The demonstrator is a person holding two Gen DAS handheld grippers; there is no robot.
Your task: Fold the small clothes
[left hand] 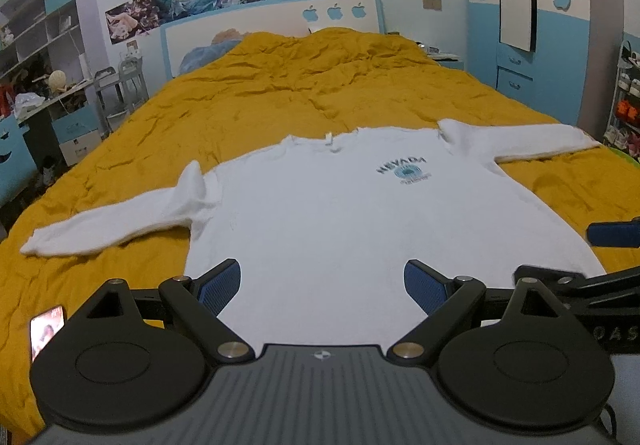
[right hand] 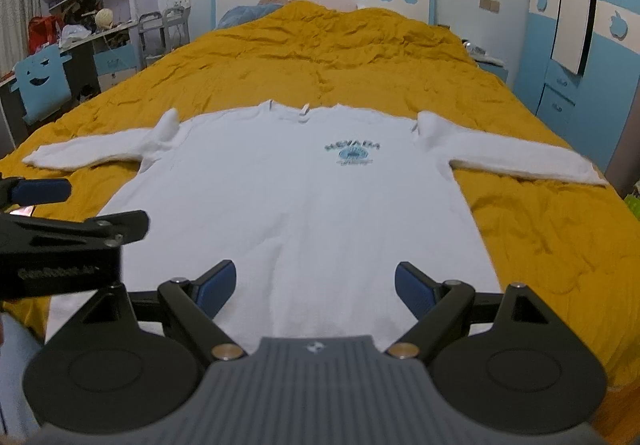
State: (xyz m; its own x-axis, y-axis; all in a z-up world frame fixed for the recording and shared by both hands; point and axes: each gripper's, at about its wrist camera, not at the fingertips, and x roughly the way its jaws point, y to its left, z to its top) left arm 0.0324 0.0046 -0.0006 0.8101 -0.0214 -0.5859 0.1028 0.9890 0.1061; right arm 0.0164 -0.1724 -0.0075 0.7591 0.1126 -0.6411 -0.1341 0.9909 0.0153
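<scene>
Nothing folded yet: white shirt (left hand: pixel 320 213) lies flat on the bed (left hand: pixel 280 93), front up, both sleeves spread, while left gripper (left hand: pixel 322 283) and right gripper (right hand: pixel 314 285) hover near its hem, jaws wide apart, empty — every fold remains.

I see a white long-sleeved shirt (left hand: pixel 340 213) (right hand: pixel 296 197) lying flat and face up on the bed, both sleeves spread outward, collar at the far end, a blue chest print showing.
</scene>
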